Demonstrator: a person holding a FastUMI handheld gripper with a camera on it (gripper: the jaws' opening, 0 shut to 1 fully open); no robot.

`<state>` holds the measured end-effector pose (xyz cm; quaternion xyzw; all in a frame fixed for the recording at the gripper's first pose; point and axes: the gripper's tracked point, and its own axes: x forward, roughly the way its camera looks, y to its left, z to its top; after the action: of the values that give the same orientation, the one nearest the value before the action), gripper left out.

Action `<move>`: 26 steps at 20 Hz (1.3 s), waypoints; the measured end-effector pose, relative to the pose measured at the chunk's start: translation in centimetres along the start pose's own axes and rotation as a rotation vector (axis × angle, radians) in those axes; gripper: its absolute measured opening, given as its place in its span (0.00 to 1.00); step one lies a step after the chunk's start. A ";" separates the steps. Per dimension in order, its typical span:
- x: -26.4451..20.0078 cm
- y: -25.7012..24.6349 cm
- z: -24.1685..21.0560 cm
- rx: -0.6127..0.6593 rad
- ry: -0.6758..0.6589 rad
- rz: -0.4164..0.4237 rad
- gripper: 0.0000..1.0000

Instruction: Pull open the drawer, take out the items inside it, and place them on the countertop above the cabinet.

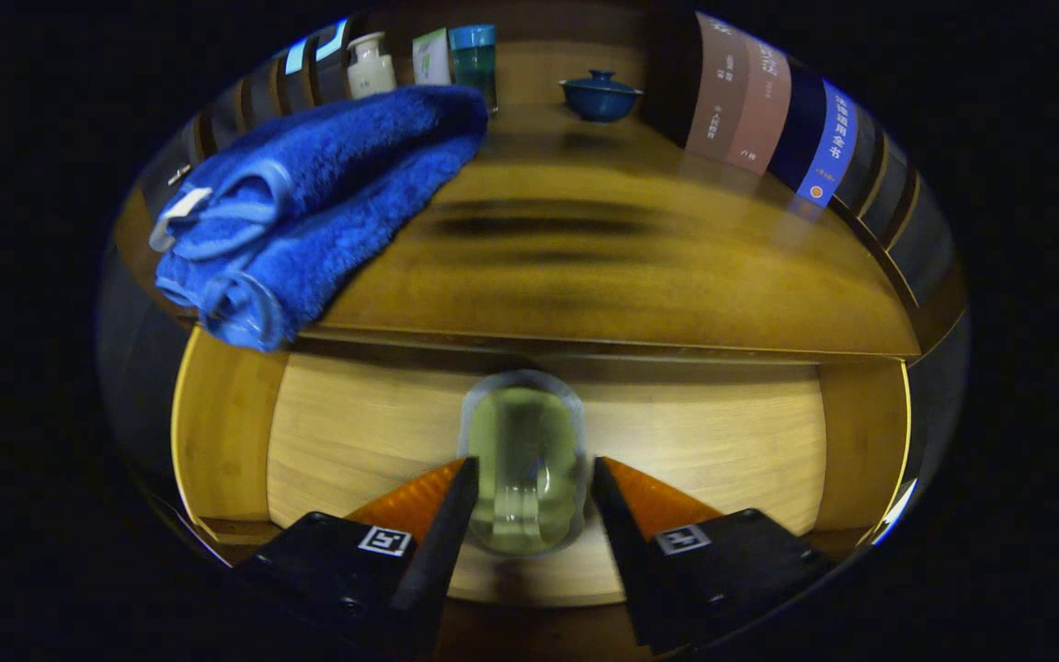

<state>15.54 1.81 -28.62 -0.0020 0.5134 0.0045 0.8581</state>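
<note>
Gripper [527, 473] points forward and down, toward 12 o'clock. Fingers sit at 10 and 2 o'clock of a clear cup [525, 460], one on each side, tips level with its lower half. Jaws part-open; contact with the cup walls cannot be confirmed (gap looks slight on both sides).

Dim, warm light falls from above, brightest on the drawer floor [695, 441] and casting soft, smeared shadows across the glossy countertop [621, 267], while fisheye distortion bends its edges and the far shelf items look slightly blurred.
</note>
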 end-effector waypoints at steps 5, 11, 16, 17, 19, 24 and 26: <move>0.5 -1.0 0.6 -0.017 -0.035 -0.038 0.34; -0.4 -0.4 0.6 -0.027 -0.049 -0.025 0.11; -3.9 0.4 0.9 -0.057 -0.146 0.003 0.11; -5.1 0.6 1.0 -0.057 -0.177 0.010 0.11; -7.9 0.9 1.1 -0.058 -0.232 0.027 0.11; -14.5 0.6 3.7 -0.022 -0.373 0.064 0.11; -16.0 -0.7 5.9 -0.002 -0.421 0.047 0.11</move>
<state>13.15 1.02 -11.77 0.0100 0.3226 0.0252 0.9461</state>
